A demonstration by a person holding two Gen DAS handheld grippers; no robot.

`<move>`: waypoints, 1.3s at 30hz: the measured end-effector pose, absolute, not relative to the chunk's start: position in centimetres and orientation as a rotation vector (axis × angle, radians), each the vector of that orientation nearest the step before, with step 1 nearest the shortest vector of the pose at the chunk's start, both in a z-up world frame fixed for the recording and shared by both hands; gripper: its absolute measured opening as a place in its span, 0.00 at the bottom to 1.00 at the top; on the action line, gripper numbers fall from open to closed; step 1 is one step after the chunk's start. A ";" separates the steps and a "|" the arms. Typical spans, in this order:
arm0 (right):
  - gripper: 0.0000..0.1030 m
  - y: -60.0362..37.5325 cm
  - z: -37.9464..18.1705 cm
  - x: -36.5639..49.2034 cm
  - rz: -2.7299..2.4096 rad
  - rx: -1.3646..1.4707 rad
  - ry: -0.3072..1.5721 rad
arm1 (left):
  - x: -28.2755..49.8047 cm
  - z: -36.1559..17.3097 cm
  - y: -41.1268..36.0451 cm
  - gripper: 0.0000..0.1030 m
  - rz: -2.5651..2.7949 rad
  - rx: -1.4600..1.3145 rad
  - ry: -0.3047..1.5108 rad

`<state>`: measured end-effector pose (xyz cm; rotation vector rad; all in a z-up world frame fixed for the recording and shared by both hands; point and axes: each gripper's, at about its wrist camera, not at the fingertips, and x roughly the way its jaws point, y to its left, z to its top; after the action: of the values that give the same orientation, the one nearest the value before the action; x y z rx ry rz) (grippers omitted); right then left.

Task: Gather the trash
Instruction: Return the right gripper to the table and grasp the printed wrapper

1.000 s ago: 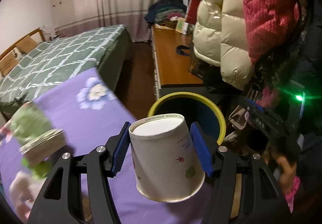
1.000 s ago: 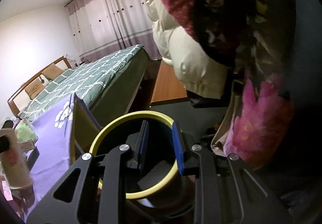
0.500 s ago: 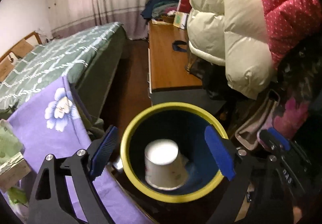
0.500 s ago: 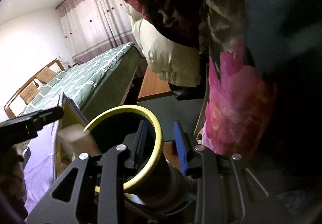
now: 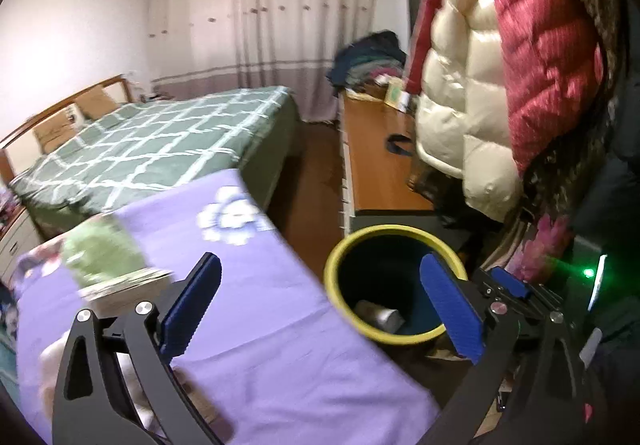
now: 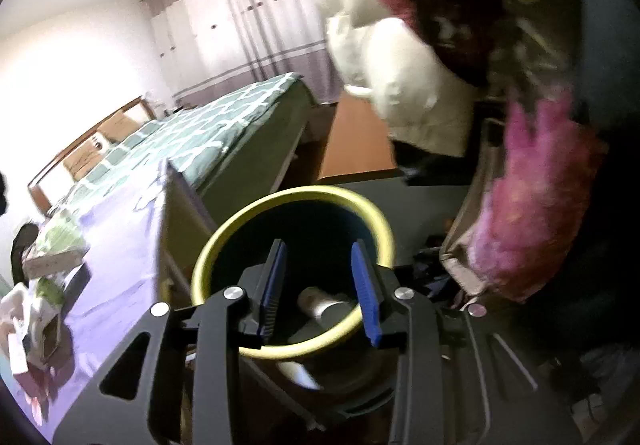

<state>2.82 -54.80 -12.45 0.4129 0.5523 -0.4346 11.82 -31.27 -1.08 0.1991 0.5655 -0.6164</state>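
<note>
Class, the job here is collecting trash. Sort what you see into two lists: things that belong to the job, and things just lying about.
Belongs to the job:
- yellow-rimmed bin
- paper cup lying inside it
- left gripper, open and empty
- right gripper, nothing between its jaws

Just lying about:
- green quilted bed
- hanging puffer jackets
- wooden sideboard
- curtains

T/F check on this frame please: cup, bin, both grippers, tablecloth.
1. The cup lies inside the bin. True.
2. The left gripper grips the cup. False: its jaws have just opened wide, with nothing between them.
3. The bin's rim is yellow. True.
4. The right gripper holds a wrapper. False: nothing is between its jaws; it hangs over the bin.
5. The tablecloth is green. False: purple.
</note>
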 end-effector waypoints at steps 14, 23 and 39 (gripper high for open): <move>0.42 -42.1 -9.8 6.1 -0.182 0.274 0.591 | 8.2 0.7 -7.7 0.95 -0.195 0.039 0.461; 0.42 -30.2 -9.2 8.9 0.128 0.166 0.654 | 6.2 -0.8 3.5 0.95 -0.001 -0.055 0.448; 0.42 -18.2 -9.0 13.1 0.391 -0.104 0.728 | 5.6 -2.5 6.3 0.95 0.051 -0.094 0.448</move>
<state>13.08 -18.18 -9.05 -0.1043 0.7279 0.3907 5.56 6.32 -2.46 -0.0937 0.4485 0.0515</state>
